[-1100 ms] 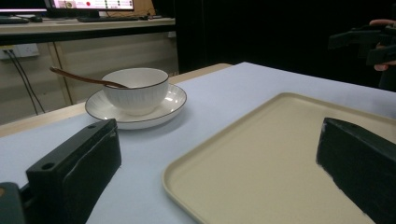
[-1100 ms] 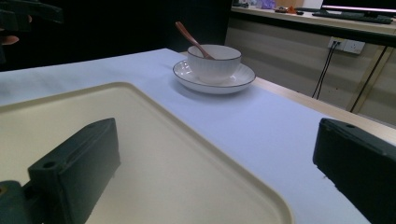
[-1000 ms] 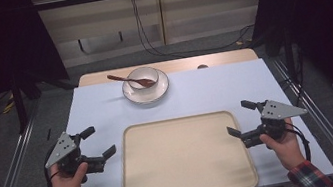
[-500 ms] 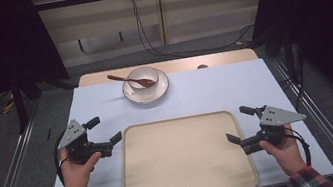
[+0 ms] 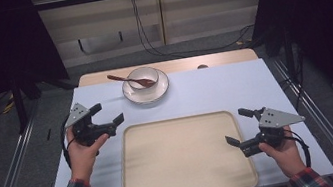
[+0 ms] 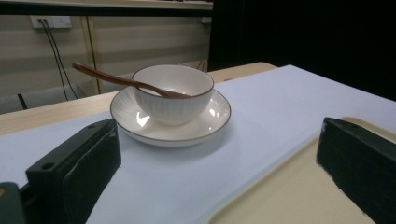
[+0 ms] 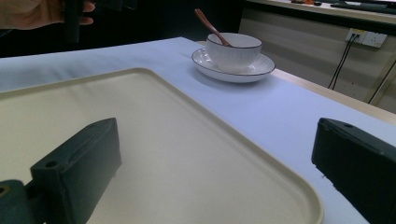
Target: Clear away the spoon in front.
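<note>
A white bowl [image 5: 142, 77] stands on a white saucer [image 5: 164, 90] at the far middle of the table, and a brown wooden spoon [image 5: 124, 78] leans in it with the handle pointing left. A beige tray [image 5: 184, 156] lies empty at the near centre. My left gripper [image 5: 108, 112] hovers open by the tray's far left corner, facing the bowl [image 6: 173, 93] and its spoon [image 6: 107, 77]. My right gripper [image 5: 235, 125] is open over the tray's right edge, looking across the tray [image 7: 163, 140] toward the bowl [image 7: 233, 53]. Nothing is between either pair of jaws.
A pale blue cloth [image 5: 219, 90] covers the table, with a bare wooden strip [image 5: 175, 65] along the far edge and a small dark spot [image 5: 202, 66] on it. Metal rails [image 5: 10, 174] run down both sides. Cables [image 5: 157, 49] lie on the floor beyond.
My left gripper has moved away from me and to the right, toward the bowl. The right gripper has drifted slightly nearer to me. Both stay open.
</note>
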